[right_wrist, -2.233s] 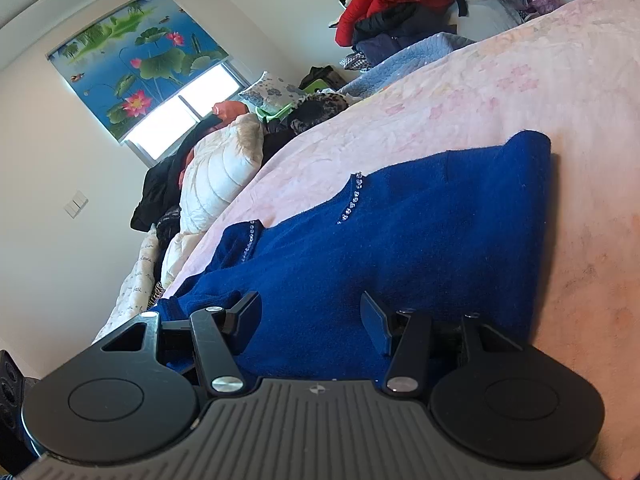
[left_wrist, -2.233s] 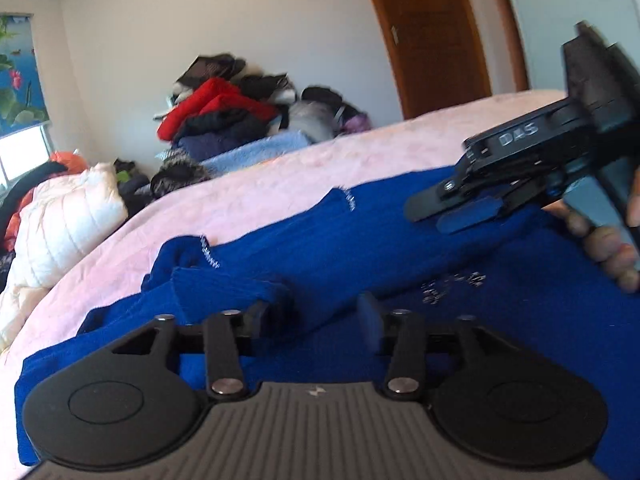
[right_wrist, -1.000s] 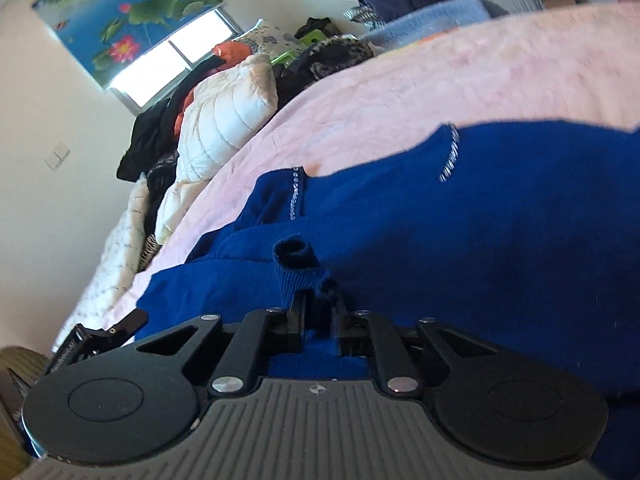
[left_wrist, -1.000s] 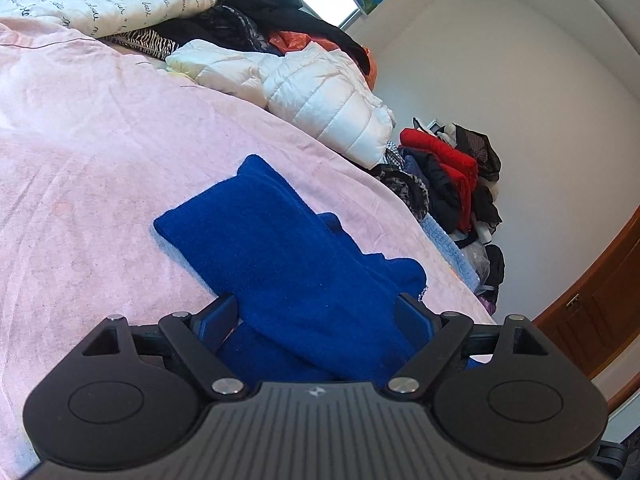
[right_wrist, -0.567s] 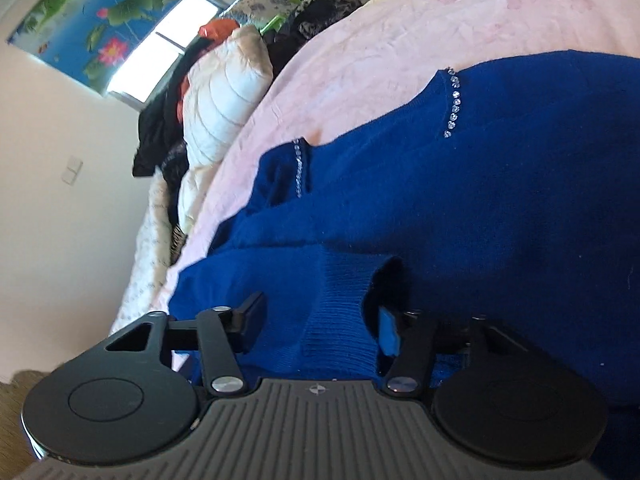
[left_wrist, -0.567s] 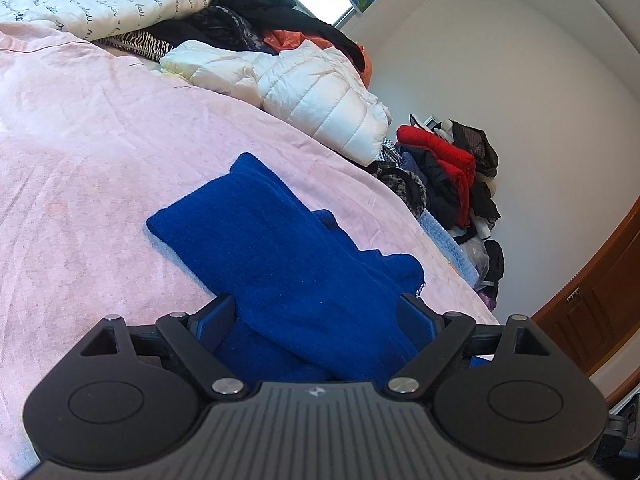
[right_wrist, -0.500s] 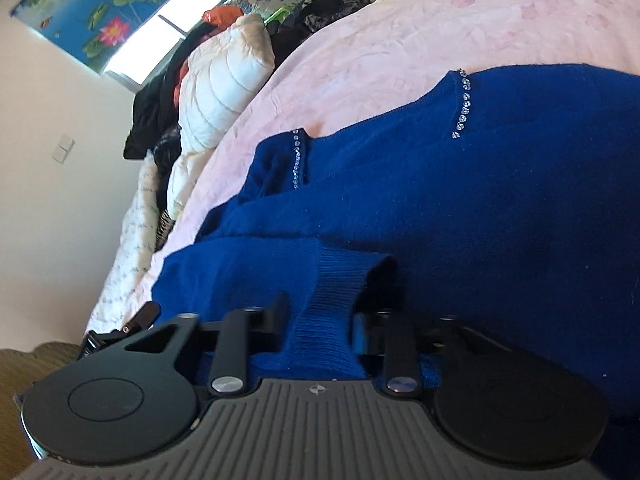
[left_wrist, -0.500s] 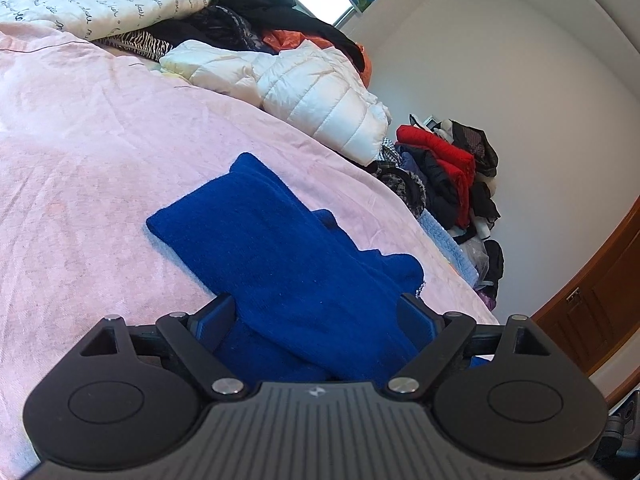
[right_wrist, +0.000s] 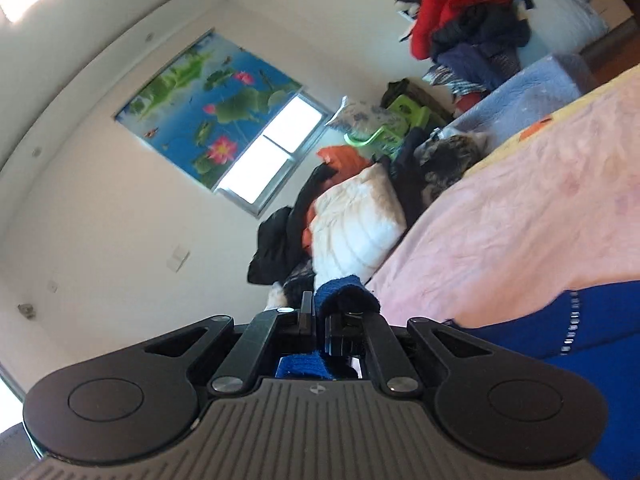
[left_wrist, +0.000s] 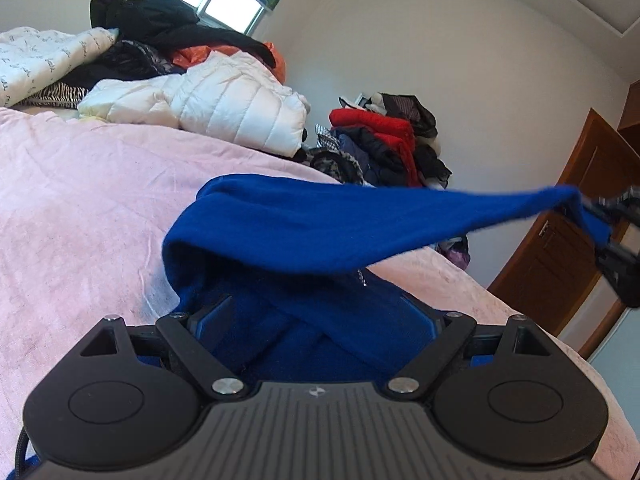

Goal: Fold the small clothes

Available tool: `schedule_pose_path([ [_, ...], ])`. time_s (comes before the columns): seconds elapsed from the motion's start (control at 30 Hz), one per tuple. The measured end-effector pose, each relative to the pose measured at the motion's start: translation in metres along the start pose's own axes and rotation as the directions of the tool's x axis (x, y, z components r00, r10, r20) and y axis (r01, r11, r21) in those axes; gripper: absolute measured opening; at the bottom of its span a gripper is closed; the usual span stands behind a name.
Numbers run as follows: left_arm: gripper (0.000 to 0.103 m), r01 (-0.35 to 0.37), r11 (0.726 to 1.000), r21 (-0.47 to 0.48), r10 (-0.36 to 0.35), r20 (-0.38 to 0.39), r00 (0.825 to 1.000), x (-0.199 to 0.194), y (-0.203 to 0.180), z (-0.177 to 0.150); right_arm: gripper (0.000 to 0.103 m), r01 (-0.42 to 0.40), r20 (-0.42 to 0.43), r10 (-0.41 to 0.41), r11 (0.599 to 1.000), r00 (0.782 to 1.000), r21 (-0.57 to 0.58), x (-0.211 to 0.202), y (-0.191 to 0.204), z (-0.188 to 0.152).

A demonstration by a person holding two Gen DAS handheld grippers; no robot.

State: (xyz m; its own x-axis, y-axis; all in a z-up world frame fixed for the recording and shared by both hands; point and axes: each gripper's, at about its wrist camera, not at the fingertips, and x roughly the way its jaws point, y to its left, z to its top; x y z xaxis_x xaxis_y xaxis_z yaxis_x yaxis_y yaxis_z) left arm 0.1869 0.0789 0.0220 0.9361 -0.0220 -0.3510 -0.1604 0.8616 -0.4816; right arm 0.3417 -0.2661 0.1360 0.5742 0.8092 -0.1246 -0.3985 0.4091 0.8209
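Right gripper lifting a sleeve of the blue sweater off the pink bed.

The right gripper (right_wrist: 320,320), low centre of its own view, has its fingers pressed together on a ribbed cuff of the blue sweater (left_wrist: 304,224). In the left wrist view that sleeve stretches in mid-air toward the right edge of the frame, where what seems to be the right gripper shows blurred. The left gripper (left_wrist: 316,316) sits bottom centre, fingers wide apart over the sweater's body on the pink bedspread (left_wrist: 80,200).
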Motion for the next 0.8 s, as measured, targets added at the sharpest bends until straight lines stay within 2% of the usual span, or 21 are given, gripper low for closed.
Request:
schedule_pose_path([
  [0.07,0.089,0.017,0.999,-0.04,-0.018,-0.038,0.999,0.004,0.004,0.0,0.009,0.098,0.02,-0.1,0.992,0.995,0.074,-0.024,-0.041,-0.002],
  [0.13,0.089,0.039,0.991,-0.129,-0.05,-0.082,0.995,0.01,0.011,0.002,0.009,0.215,0.009,-0.219,0.965,0.976,0.148,-0.041,-0.086,-0.012],
  [0.2,0.089,0.059,0.968,-0.245,-0.087,-0.104,0.991,0.017,0.022,0.007,0.01,0.265,-0.005,-0.269,0.943,0.963,0.2,-0.051,-0.114,-0.023],
  [0.3,0.089,0.049,0.907,-0.419,-0.1,-0.101,0.99,0.028,0.04,0.014,0.009,0.248,0.002,-0.254,0.945,0.967,0.213,-0.052,-0.123,-0.03],
  [0.37,0.089,0.021,0.869,-0.495,-0.075,-0.09,0.993,0.035,0.051,0.016,0.009,0.234,0.005,-0.24,0.951,0.971,0.2,-0.049,-0.118,-0.028],
  [0.43,0.089,0.0,0.855,-0.518,-0.044,-0.073,0.996,0.038,0.053,0.02,0.009,0.196,0.024,-0.204,0.963,0.979,0.183,-0.051,-0.106,-0.022],
  [0.5,0.089,-0.025,0.843,-0.538,-0.014,-0.069,0.998,0.044,0.057,0.027,0.009,0.117,0.08,-0.132,0.978,0.988,0.172,-0.064,-0.093,-0.013],
  [0.57,0.089,-0.032,0.831,-0.555,-0.001,-0.058,0.998,0.048,0.063,0.03,0.009,0.068,0.138,-0.094,0.982,0.986,0.179,-0.084,-0.093,-0.009],
  [0.63,0.088,-0.04,0.832,-0.554,0.016,-0.049,0.999,0.052,0.065,0.031,0.009,0.121,0.155,-0.162,0.963,0.975,0.242,-0.098,-0.118,-0.014],
  [0.7,0.086,-0.054,0.851,-0.522,0.041,-0.038,0.998,0.054,0.06,0.03,0.009,0.228,0.095,-0.271,0.919,0.958,0.322,-0.102,-0.153,-0.025],
  [0.77,0.065,-0.102,0.882,-0.461,0.094,-0.039,0.995,0.056,0.053,0.026,0.009,0.295,0.032,-0.323,0.896,0.946,0.33,-0.098,-0.17,-0.038],
  [0.8,0.05,-0.126,0.899,-0.419,0.119,-0.043,0.992,0.056,0.05,0.023,0.009,0.3,0.028,-0.326,0.897,0.945,0.326,-0.098,-0.172,-0.042],
])
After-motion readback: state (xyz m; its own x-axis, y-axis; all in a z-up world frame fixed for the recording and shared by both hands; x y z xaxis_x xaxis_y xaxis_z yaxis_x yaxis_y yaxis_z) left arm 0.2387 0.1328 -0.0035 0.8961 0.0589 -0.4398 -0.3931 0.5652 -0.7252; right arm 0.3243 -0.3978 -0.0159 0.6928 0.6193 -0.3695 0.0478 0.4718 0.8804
